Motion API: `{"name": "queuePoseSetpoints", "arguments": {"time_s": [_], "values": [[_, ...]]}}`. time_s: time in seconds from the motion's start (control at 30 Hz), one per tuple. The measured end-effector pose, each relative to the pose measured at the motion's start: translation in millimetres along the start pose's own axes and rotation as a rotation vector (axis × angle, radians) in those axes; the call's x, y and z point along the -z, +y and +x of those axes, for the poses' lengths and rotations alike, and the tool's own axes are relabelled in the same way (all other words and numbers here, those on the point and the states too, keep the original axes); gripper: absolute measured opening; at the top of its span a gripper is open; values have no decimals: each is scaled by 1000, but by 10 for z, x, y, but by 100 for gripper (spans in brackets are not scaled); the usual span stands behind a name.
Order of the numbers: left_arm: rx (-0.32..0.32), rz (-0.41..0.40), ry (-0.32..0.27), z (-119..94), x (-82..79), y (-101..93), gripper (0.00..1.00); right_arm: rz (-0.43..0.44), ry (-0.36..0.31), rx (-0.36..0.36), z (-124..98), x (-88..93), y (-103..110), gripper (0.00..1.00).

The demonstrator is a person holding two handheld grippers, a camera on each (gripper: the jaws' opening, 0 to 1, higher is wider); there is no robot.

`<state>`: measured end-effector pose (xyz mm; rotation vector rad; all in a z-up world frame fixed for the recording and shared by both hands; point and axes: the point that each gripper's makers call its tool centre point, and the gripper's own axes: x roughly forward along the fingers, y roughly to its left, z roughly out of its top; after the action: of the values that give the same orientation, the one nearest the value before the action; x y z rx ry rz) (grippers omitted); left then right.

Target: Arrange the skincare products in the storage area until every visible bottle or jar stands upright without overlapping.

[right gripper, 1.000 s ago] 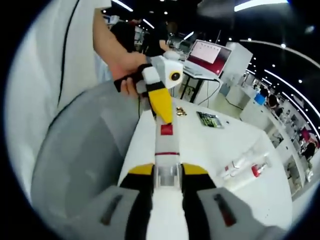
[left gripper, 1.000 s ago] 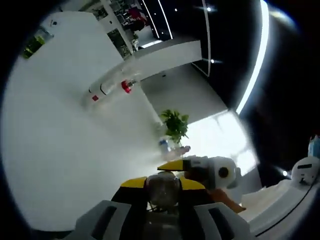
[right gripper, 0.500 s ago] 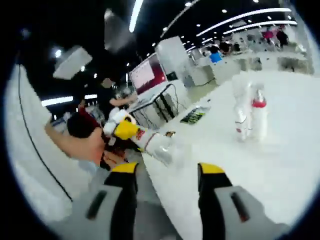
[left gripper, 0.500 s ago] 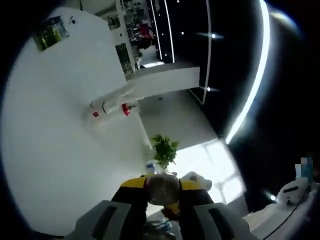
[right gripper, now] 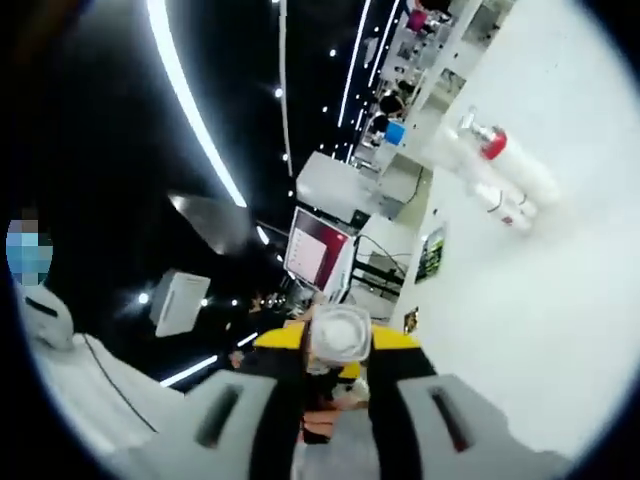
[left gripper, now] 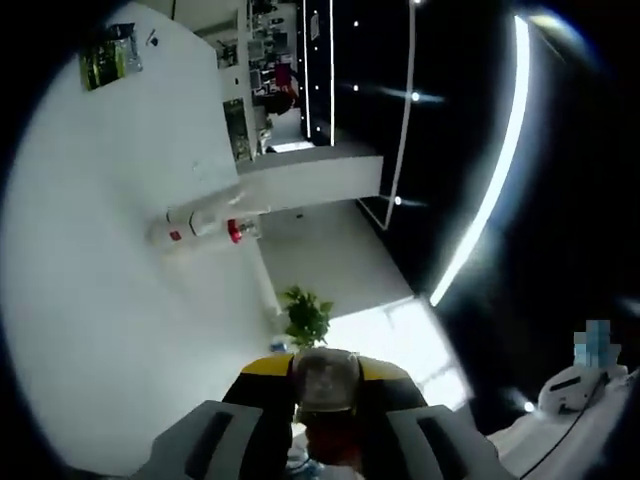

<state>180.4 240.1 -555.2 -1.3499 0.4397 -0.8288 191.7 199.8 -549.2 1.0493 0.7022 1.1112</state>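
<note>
My left gripper (left gripper: pixel 325 385) is shut on the rounded clear end of a bottle (left gripper: pixel 325 375), held up off the white table (left gripper: pixel 110 330). My right gripper (right gripper: pixel 340 345) is shut on a round whitish bottle end (right gripper: pixel 340 333) that faces the camera. Further off, two or three clear bottles (left gripper: pixel 195 222) lie side by side on the table, one with a red cap (left gripper: pixel 235 232). The right gripper view has the same group of lying bottles (right gripper: pixel 500 175) and red cap (right gripper: pixel 493 145). Something reddish sits low behind the left jaws; I cannot tell what it is.
A green packet (left gripper: pixel 105 62) lies at the table's far corner. A potted plant (left gripper: pixel 305 318) stands beyond the table edge. In the right gripper view, an open laptop (right gripper: pixel 318 250) stands past the table's end and a green card (right gripper: pixel 432 255) lies near it.
Both views have rolled and tilted with the hands. The right gripper was open half a second ago and is now shut on the bottle end. The left stayed shut on its bottle.
</note>
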Motion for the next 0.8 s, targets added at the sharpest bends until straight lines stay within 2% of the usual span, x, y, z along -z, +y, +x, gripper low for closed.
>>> {"name": "queuePoseSetpoints", "arguments": {"time_s": [0.07, 0.13, 0.17, 0.23, 0.33, 0.37, 0.4, 0.43, 0.5, 0.6, 0.67, 0.7, 0.73, 0.77, 0.8], "values": [[12, -22, 28, 1, 54, -5, 23, 1, 5, -14, -22, -2, 23, 21], [19, -45, 95, 17, 163, -33, 24, -9, 20, -22, -40, -12, 69, 21], [27, -43, 111, 22, 177, -53, 24, -14, 37, -31, -51, -13, 91, 21], [46, -3, 182, 17, 257, -111, 24, -66, 87, -53, -85, -12, 159, 20], [63, 42, 257, 10, 348, -172, 32, -104, 139, -50, -116, 8, 222, 20], [68, 81, 327, -2, 436, -208, 35, -139, 183, -52, -149, 13, 249, 20], [73, 93, 343, -5, 459, -222, 36, -147, 192, -55, -155, 15, 261, 20], [86, 115, 409, -14, 550, -269, 37, -154, 218, -65, -174, 15, 313, 20], [81, 115, 449, -15, 601, -283, 37, -190, 276, -72, -209, 67, 346, 20], [46, 175, 516, 8, 672, -218, 37, -238, 389, -68, -244, 222, 358, 20], [38, 206, 568, 16, 757, -196, 34, -262, 415, -70, -231, 273, 365, 20], [39, 215, 598, 24, 821, -199, 34, -270, 450, -64, -231, 335, 363, 20], [38, 219, 616, 16, 848, -194, 34, -274, 452, -65, -216, 344, 367, 20], [28, 239, 657, 13, 926, -169, 33, -294, 487, -68, -203, 415, 379, 20], [35, 247, 678, 3, 964, -170, 32, -300, 489, -71, -179, 434, 393, 20]]}}
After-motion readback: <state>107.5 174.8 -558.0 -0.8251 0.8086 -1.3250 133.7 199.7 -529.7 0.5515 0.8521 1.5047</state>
